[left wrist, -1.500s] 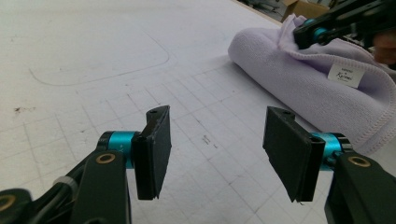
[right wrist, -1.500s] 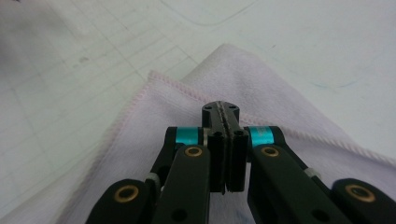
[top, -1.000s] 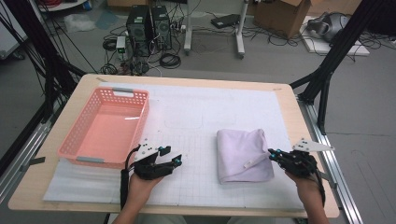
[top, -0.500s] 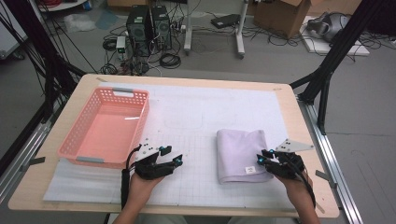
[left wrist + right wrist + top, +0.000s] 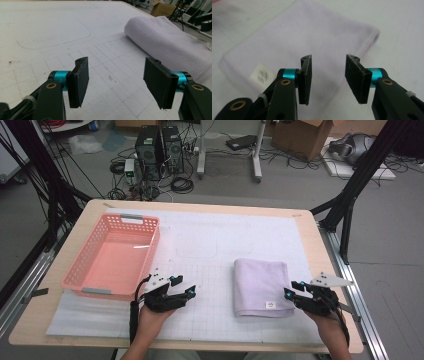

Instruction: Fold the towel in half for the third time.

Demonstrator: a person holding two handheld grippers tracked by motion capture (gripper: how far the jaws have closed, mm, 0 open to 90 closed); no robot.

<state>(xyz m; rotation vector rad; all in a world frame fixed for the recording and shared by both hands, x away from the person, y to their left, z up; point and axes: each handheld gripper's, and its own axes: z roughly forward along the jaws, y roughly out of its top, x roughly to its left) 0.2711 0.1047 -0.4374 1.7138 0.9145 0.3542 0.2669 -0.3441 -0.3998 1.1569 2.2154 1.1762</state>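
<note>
A folded lilac towel (image 5: 262, 285) lies flat on the white gridded mat (image 5: 225, 235), right of centre, with a small white label at its near edge. My right gripper (image 5: 291, 289) hovers at the towel's near right corner; its jaws have just been opening and nothing is between them. In the right gripper view that gripper (image 5: 327, 75) points at the towel (image 5: 287, 47), pads apart. My left gripper (image 5: 183, 286) rests open on the mat beside the basket. The left gripper view has its pads (image 5: 81, 78) spread over bare grid, the towel (image 5: 170, 42) off to the right.
An empty pink plastic basket (image 5: 85, 270) stands on the left of the table. The table's wooden edge (image 5: 330, 270) runs close to my right hand. Black frame legs, computer cases and cables crowd the floor beyond the far edge.
My right gripper has let go of the towel's near right corner and its jaws have spread apart. The towel lies still. The left hand has stayed where it was.
</note>
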